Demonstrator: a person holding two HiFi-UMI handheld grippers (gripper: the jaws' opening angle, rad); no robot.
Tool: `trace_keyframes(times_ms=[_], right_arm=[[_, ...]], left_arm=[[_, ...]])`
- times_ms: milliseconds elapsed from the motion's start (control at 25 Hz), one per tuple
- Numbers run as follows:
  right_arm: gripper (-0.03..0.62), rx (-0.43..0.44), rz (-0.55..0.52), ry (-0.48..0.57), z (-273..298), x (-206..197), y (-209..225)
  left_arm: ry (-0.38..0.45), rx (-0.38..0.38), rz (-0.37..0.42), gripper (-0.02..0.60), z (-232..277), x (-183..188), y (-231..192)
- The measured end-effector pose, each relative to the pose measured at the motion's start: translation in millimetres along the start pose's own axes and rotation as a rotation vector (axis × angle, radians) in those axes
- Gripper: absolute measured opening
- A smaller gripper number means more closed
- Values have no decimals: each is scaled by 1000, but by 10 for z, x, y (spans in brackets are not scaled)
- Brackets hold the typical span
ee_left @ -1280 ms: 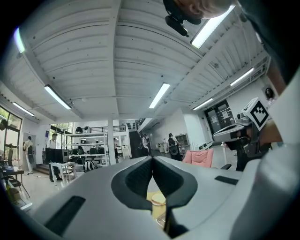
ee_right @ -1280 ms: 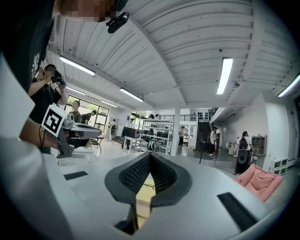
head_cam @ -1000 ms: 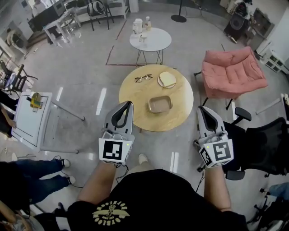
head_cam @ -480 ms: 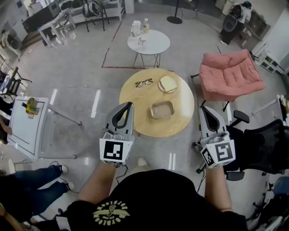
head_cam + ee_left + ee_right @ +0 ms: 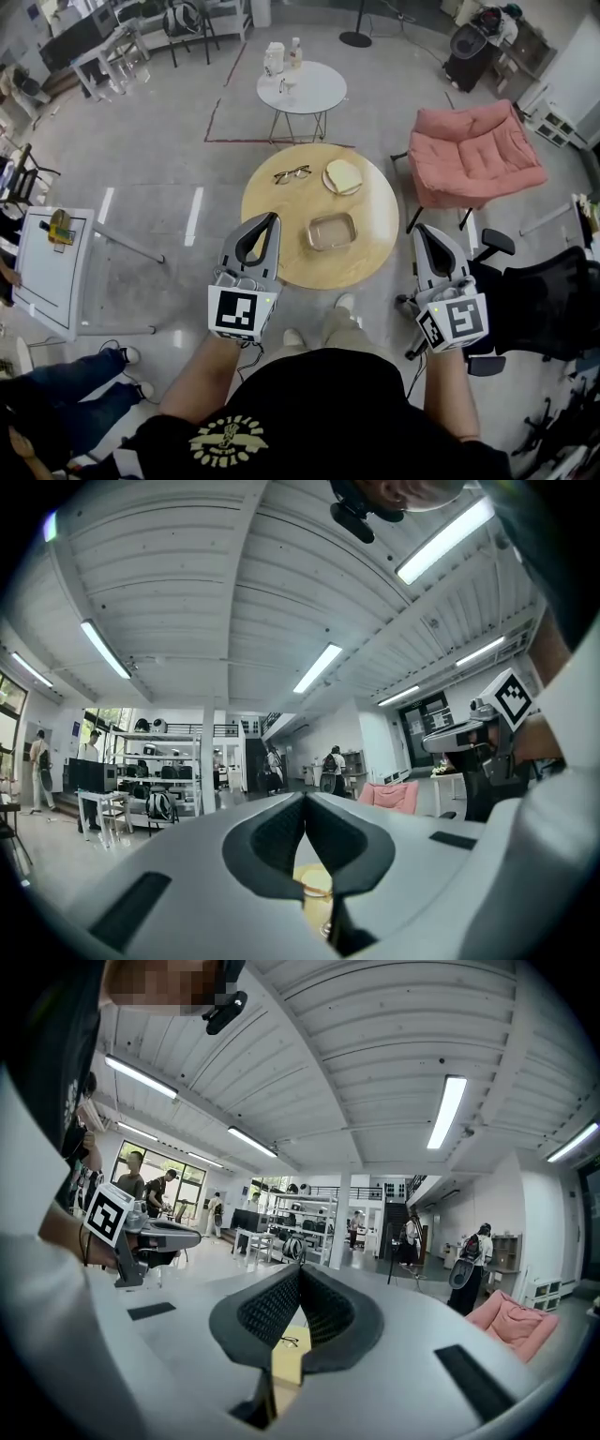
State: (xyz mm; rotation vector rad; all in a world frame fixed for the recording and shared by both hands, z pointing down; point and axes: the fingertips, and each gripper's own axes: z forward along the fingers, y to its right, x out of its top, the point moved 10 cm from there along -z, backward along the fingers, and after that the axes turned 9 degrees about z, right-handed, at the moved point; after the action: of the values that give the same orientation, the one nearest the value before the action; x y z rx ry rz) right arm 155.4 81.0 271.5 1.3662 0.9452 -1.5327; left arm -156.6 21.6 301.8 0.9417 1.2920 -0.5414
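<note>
Both grippers are held out in front of the person, above the floor and short of a round wooden table [image 5: 281,248]. My left gripper [image 5: 271,218] hangs over the table's near left edge, jaws shut and empty. My right gripper [image 5: 418,229] is just off the table's right edge, also shut and empty. On the table lie a pair of glasses [image 5: 292,174], a plate with a pale slice of bread [image 5: 343,176] and a shallow metal tray [image 5: 332,231]. In the gripper views the left gripper [image 5: 305,797] and right gripper [image 5: 300,1269] point level across the hall.
A small white round table [image 5: 314,92] with bottles stands beyond the wooden one. A pink armchair [image 5: 478,155] is at the right and a black office chair [image 5: 539,300] at the near right. A white desk [image 5: 47,272] stands at the left. Other people stand far off.
The person has stepped forward, a foot now showing near the table's edge. The table has shifted slightly left in the head view. Both grippers stay shut and level.
</note>
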Motion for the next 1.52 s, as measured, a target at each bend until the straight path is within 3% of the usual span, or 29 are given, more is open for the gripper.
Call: trace_keyframes(times_ms=[200,480,920,1160,1520], right_arm=[[14,48,16,0,271,-59,229],[14,129,39,-52,859,-218,523],[15,163,56,-115,1331,-406,986],[14,182,72,-157,1548,-610,1151],[15,200,87,-246,1794,-1033,1321]], left_arm=[[-15,29,-3,17,152,-34,-21],[-116,74,-22,17,484,-266,-174],[-143,38,-112,17,1017,-524,-97],[-214,60,-143,17,1218,-798,-77],[-299,33,-210,17,1439,-1178,54]])
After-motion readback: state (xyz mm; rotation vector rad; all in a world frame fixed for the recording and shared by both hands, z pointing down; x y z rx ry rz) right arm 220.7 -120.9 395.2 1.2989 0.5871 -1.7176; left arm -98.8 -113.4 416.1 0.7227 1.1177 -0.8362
